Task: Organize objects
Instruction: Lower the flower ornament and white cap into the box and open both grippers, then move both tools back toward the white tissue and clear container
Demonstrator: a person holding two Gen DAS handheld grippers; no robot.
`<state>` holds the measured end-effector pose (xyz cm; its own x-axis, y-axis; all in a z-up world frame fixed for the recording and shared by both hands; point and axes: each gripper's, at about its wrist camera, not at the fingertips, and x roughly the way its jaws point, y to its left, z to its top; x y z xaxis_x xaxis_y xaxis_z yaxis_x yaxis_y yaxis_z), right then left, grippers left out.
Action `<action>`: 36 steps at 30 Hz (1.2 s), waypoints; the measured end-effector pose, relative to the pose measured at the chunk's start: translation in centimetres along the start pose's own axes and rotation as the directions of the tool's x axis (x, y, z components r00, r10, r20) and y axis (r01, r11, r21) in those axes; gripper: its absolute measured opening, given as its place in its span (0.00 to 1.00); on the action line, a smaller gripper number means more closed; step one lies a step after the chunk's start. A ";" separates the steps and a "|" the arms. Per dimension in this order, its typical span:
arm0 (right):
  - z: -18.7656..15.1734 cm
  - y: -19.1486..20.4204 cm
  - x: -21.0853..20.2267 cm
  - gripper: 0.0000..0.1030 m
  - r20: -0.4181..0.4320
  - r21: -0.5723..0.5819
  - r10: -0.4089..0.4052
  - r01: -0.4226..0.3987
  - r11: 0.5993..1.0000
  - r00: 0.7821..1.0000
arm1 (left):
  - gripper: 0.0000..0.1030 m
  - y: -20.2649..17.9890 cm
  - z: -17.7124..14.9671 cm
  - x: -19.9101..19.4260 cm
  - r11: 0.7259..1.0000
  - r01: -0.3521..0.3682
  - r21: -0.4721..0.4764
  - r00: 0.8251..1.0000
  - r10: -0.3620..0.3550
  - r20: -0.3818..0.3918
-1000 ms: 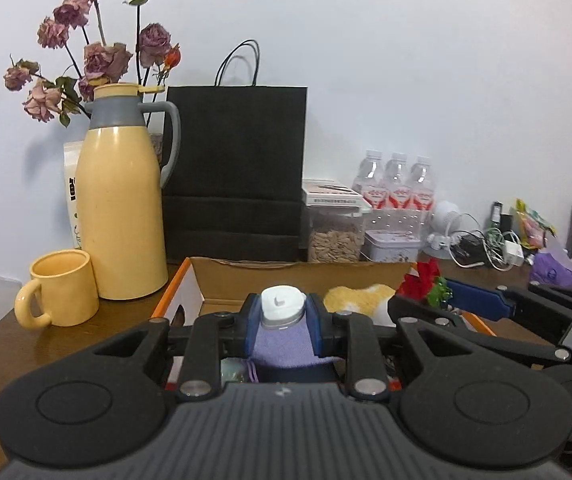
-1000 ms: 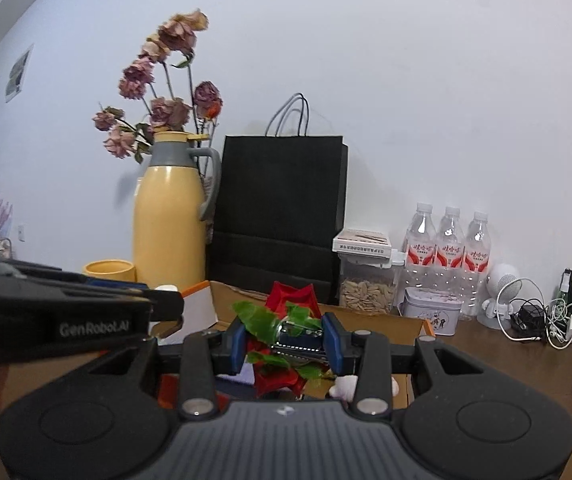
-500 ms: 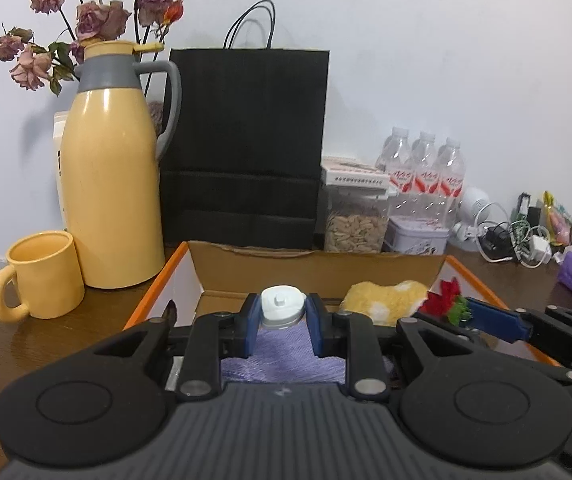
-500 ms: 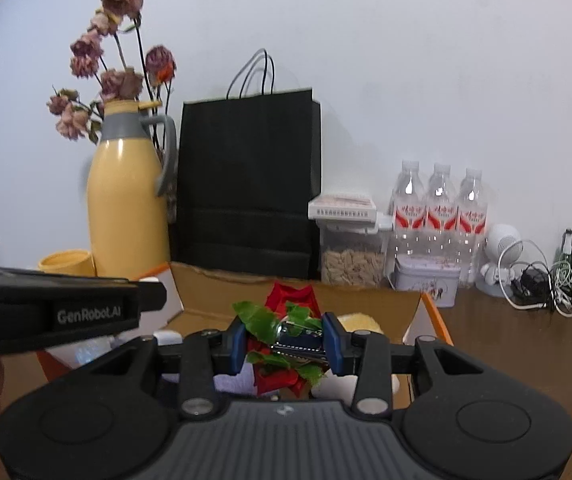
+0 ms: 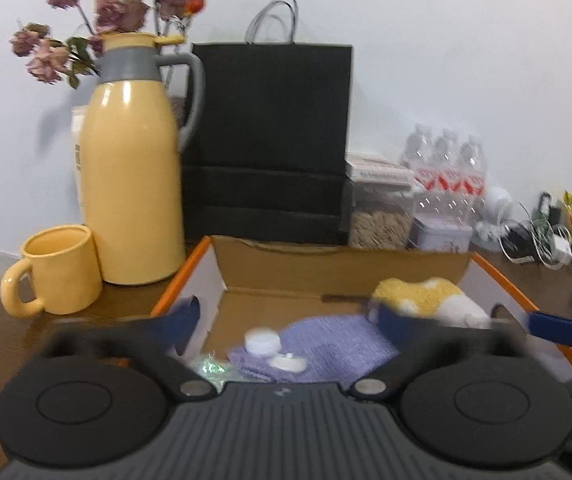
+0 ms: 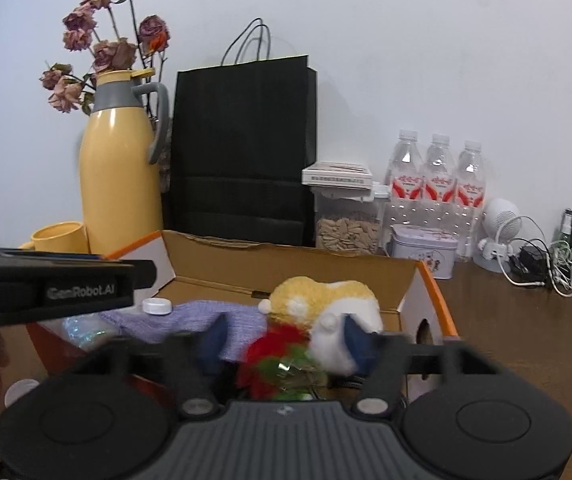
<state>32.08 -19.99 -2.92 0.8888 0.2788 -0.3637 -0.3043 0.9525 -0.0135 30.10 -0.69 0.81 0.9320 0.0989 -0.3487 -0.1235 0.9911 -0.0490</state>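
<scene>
Cardboard box (image 5: 337, 258) at frame centre holds the dropped white-capped bottle (image 5: 262, 342) and red flower (image 6: 274, 354); both grippers' fingers just spread open, empty; withdrawing carelessly could snag the purple cloth (image 5: 325, 340).

The dark wooden desk (image 6: 525, 320) carried an open cardboard box (image 6: 286, 264), a yellow mug (image 5: 62, 272) beside a yellow jug (image 5: 134, 184), a black paper bag (image 6: 242, 152), three water bottles (image 6: 437, 184) and tangled cables (image 6: 545, 260).

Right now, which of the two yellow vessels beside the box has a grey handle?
The tall yellow flask with the grey collar; the short yellow mug left of it has a yellow handle.
</scene>
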 end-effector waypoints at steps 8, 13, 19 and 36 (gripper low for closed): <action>0.1 0.1 -0.8 1.00 0.014 -0.003 0.005 -0.005 1.000 1.000 | 1.00 -0.1 0.0 -0.2 1.000 -0.002 0.007 1.000 0.002 -0.004; 0.2 0.3 -1.3 1.00 0.023 -0.009 -0.002 0.002 1.000 1.000 | 1.00 -0.3 -0.1 -0.7 1.000 0.006 0.006 1.000 -0.006 0.010; 0.1 0.0 -2.2 1.00 0.022 -0.022 -0.042 0.042 0.999 0.999 | 1.00 0.0 -0.6 -2.6 1.000 0.013 0.012 0.999 -0.014 0.049; -3.5 -0.8 -8.5 1.00 0.036 -0.088 -0.018 0.021 0.996 0.999 | 1.00 3.7 -3.8 -8.6 0.998 0.018 0.054 1.000 -0.018 -0.012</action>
<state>23.57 -23.54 -3.04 0.9060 0.2660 -0.3293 -0.3144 0.9437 -0.1030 20.38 1.78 0.08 0.9298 0.0803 -0.3592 -0.0880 0.9961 -0.0051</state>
